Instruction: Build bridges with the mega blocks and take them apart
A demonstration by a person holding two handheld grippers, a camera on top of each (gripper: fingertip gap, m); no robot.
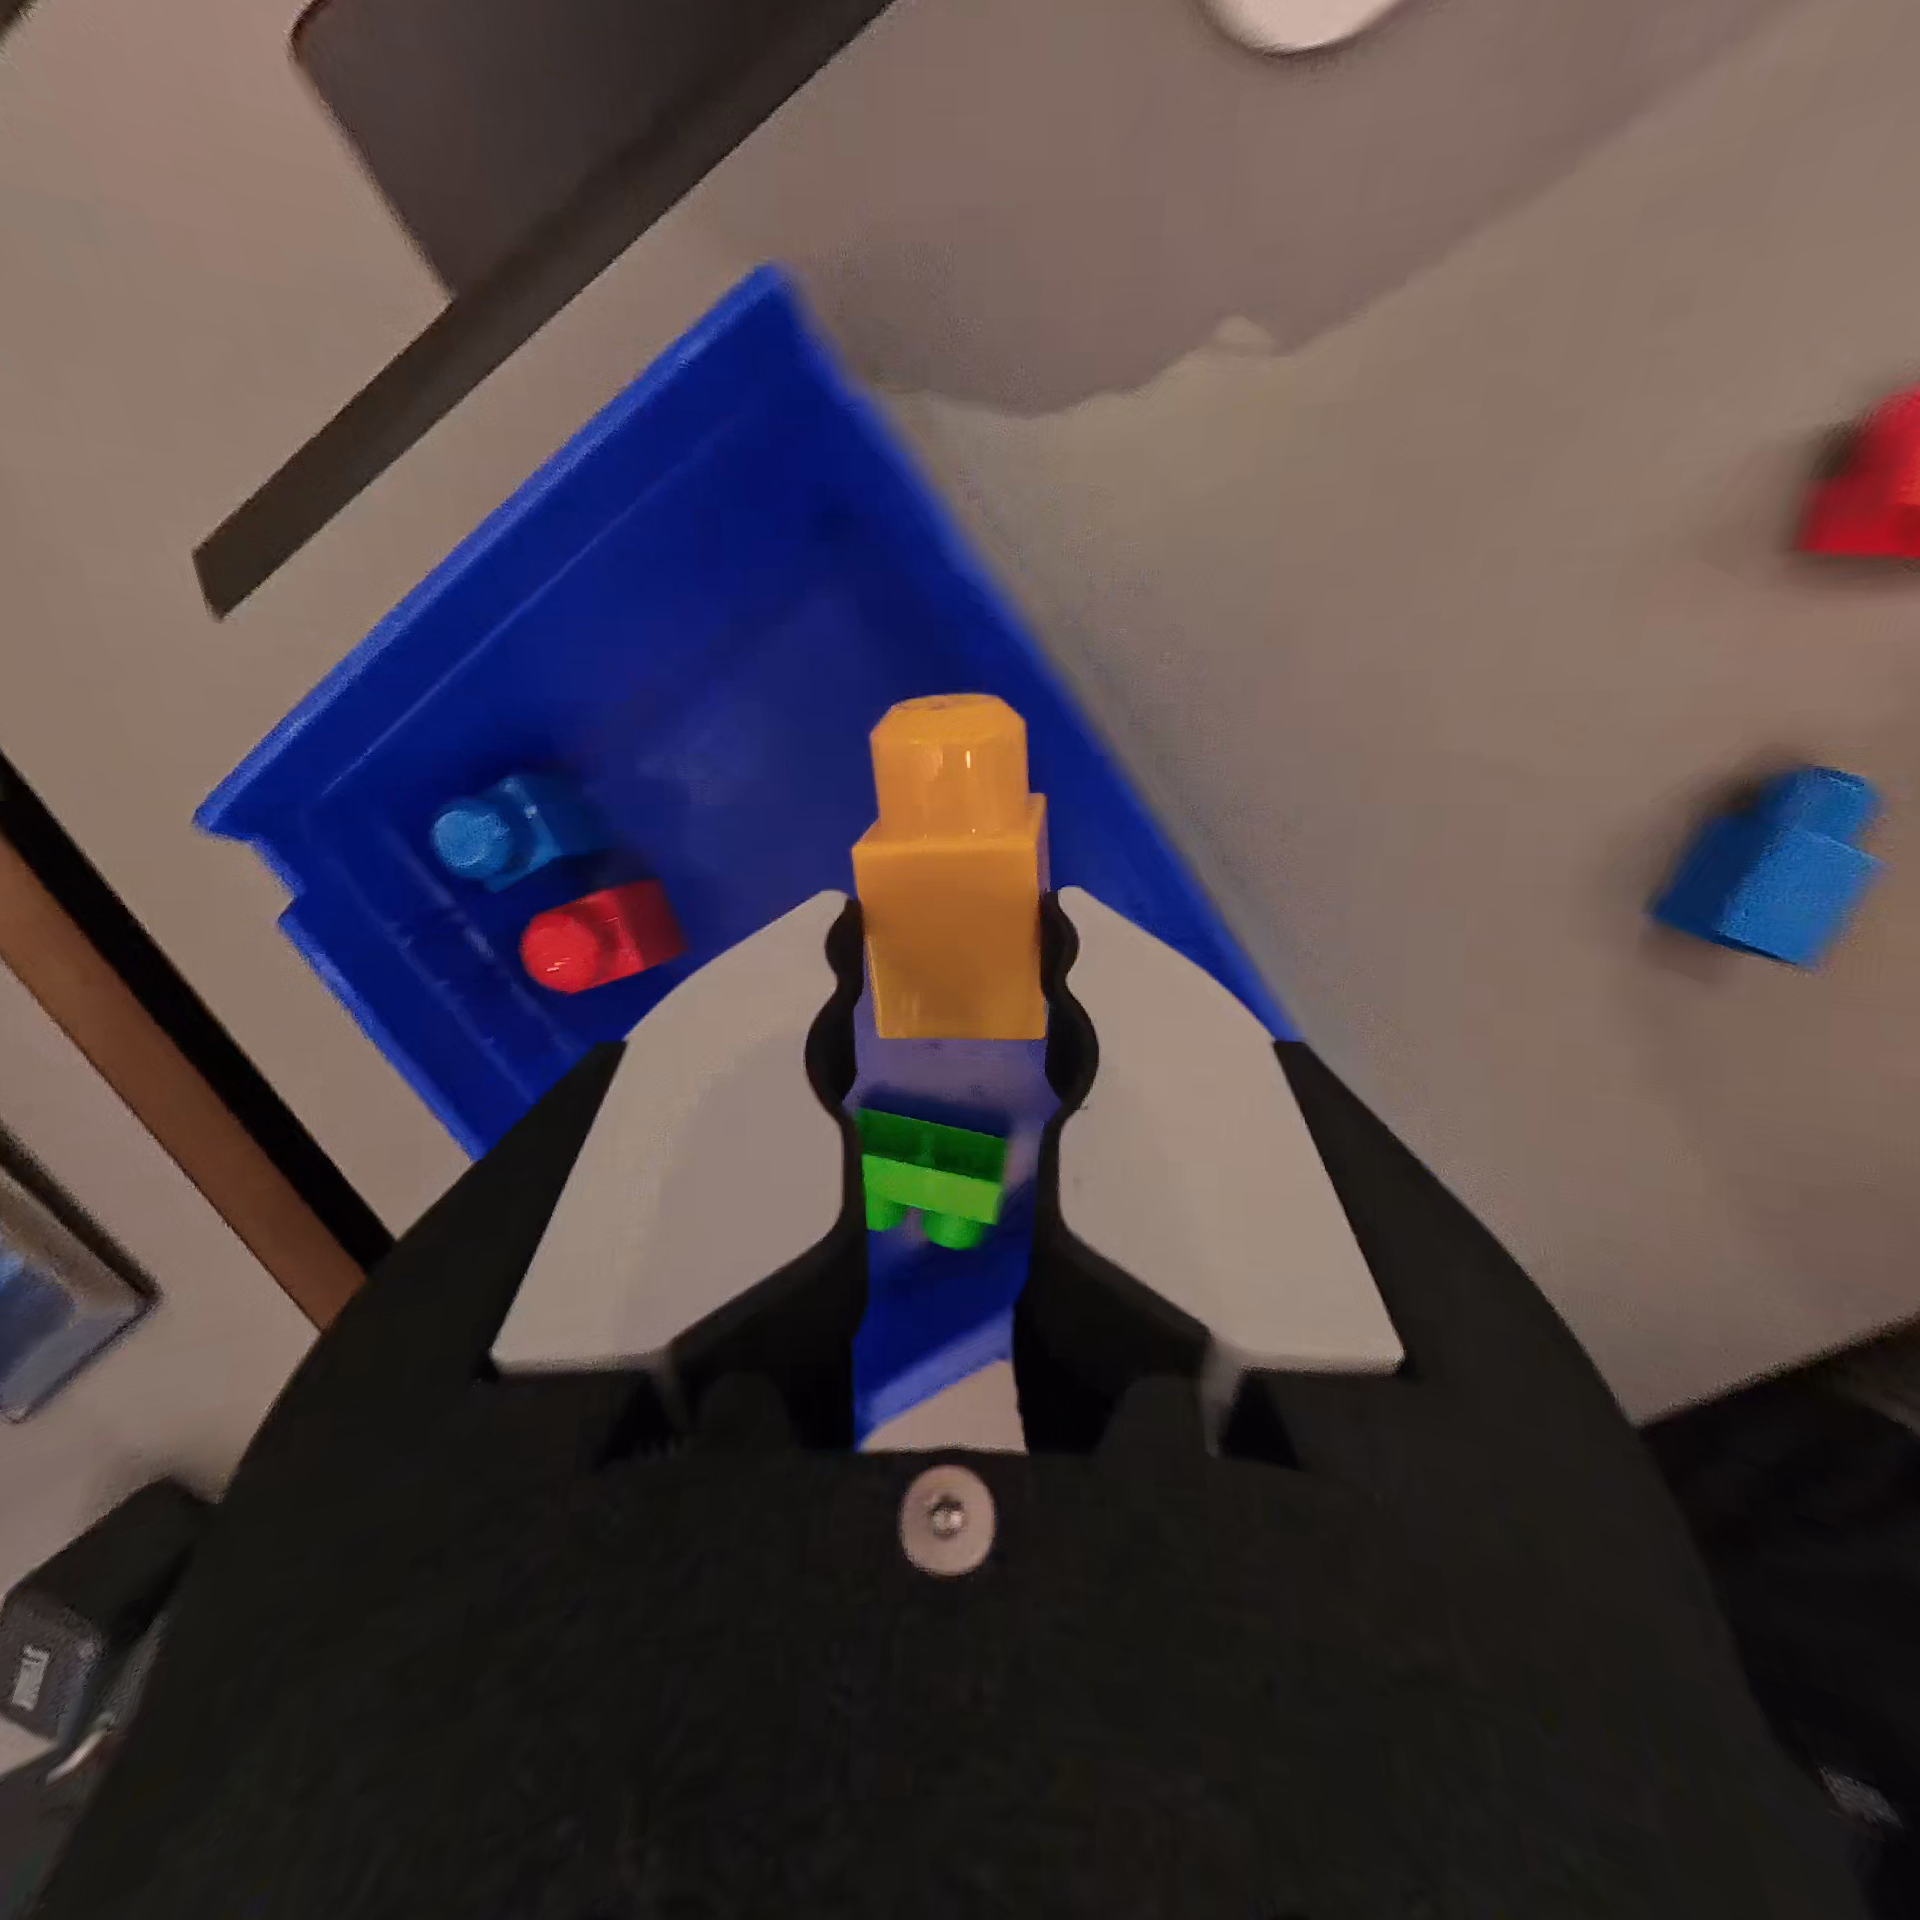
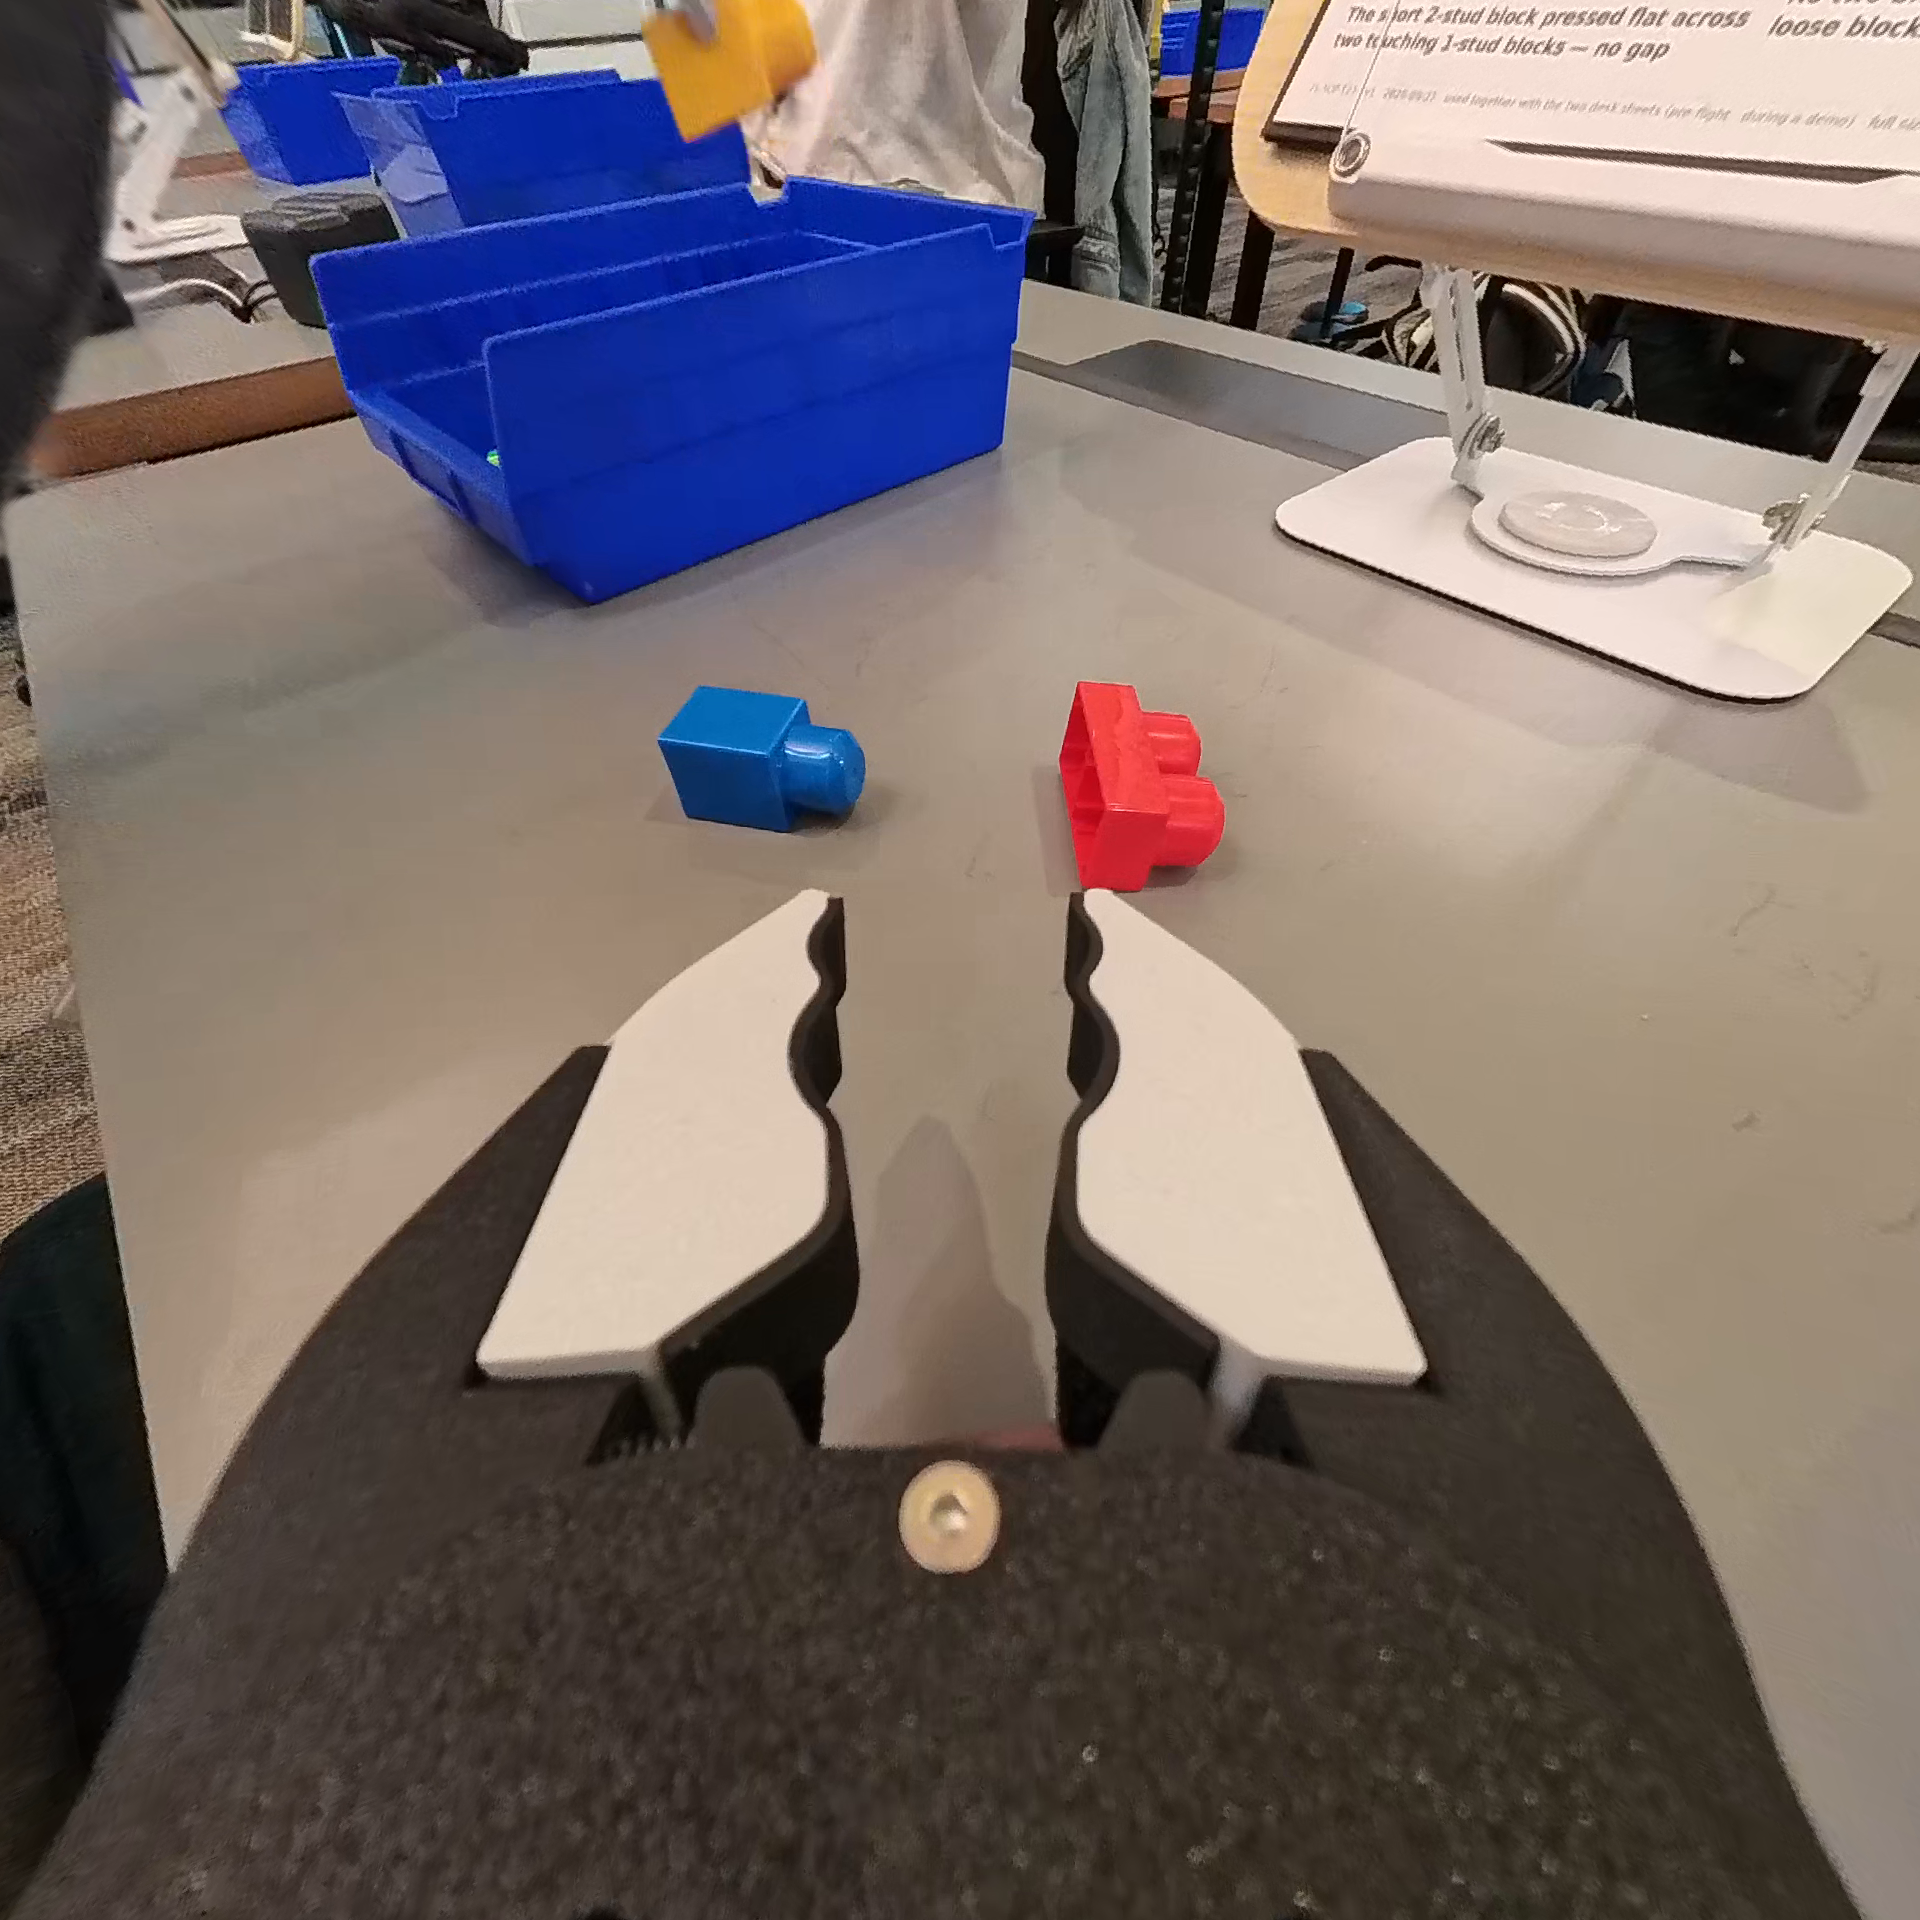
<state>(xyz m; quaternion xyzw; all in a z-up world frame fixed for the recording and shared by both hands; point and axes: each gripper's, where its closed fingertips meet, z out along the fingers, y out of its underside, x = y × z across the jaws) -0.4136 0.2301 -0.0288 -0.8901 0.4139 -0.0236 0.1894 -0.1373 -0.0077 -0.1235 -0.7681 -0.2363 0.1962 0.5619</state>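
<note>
In the left wrist view the red block (image 1: 1865,483) at the right is cut by the edge and blurred. The green block (image 1: 932,1174) in the blue bin (image 1: 582,582) is partly hidden between the fingers. In the right wrist view the orange block (image 2: 727,57) is blurred and cut by the top edge.

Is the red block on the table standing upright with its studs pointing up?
No, the red block lies tipped on its side on the table, studs pointing sideways.

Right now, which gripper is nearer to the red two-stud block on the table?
Right. The right gripper sits just short of the red two-stud block; the left gripper is over the blue bin.
</note>
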